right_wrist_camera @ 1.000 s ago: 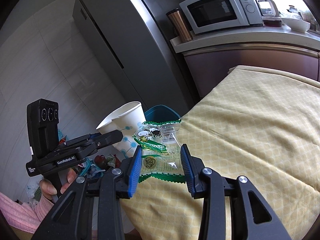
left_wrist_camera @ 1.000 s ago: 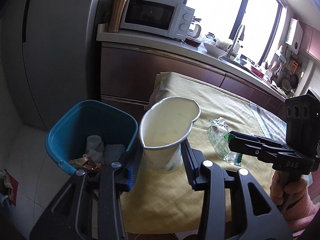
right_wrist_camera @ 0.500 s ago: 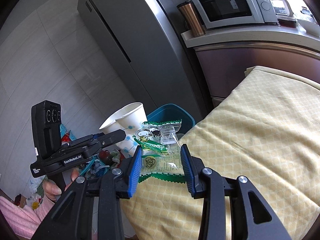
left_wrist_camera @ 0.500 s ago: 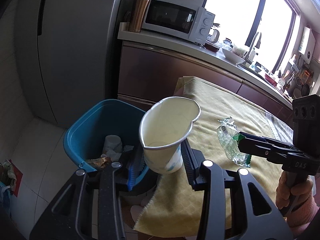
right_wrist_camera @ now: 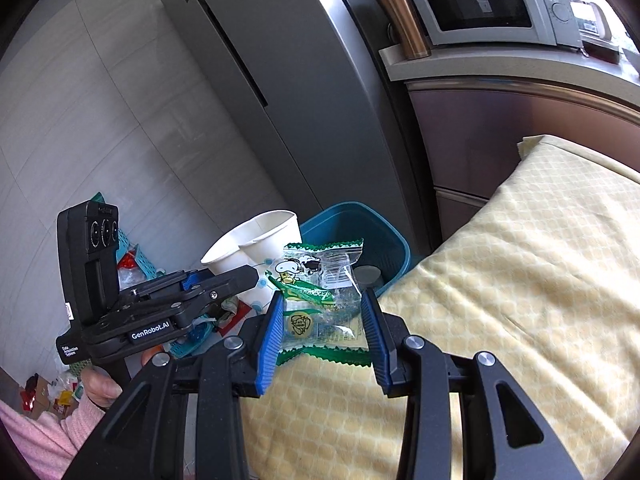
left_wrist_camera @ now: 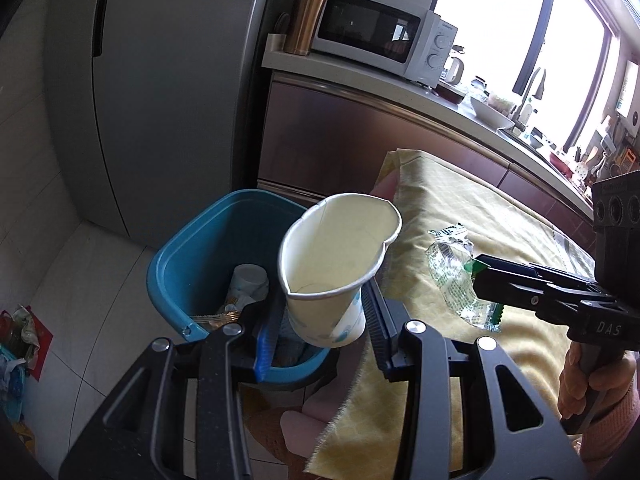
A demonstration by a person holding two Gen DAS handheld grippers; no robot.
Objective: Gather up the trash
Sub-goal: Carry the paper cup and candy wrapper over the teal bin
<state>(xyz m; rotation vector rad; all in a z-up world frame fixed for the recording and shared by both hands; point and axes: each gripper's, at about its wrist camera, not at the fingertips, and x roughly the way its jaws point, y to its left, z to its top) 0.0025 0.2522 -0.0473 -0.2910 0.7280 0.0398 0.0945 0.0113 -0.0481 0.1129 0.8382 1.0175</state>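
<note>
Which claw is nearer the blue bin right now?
Left. The left claw, shut on the paper cup, is above the blue bin's near rim. The right claw, shut on the snack wrapper, is over the tablecloth edge beside it.

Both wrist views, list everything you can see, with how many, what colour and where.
paper cup: one, white with blue dots, squeezed in the left gripper above the bin
snack wrapper: one, clear with green edges, held in the right gripper over the table edge
trash bin: one, teal, on the floor beside the table, trash already inside
tablecloth: one, yellow checked, covering the table
fridge: one, grey, behind the bin
microwave: one, white, on the counter
travel mug: one, copper, left of the microwave
floor litter: several bits, mixed colours, by the wall
left hand-held gripper: one, black with blue pads
right hand-held gripper: one, black with blue pads
sleeve: pink, left arm
</note>
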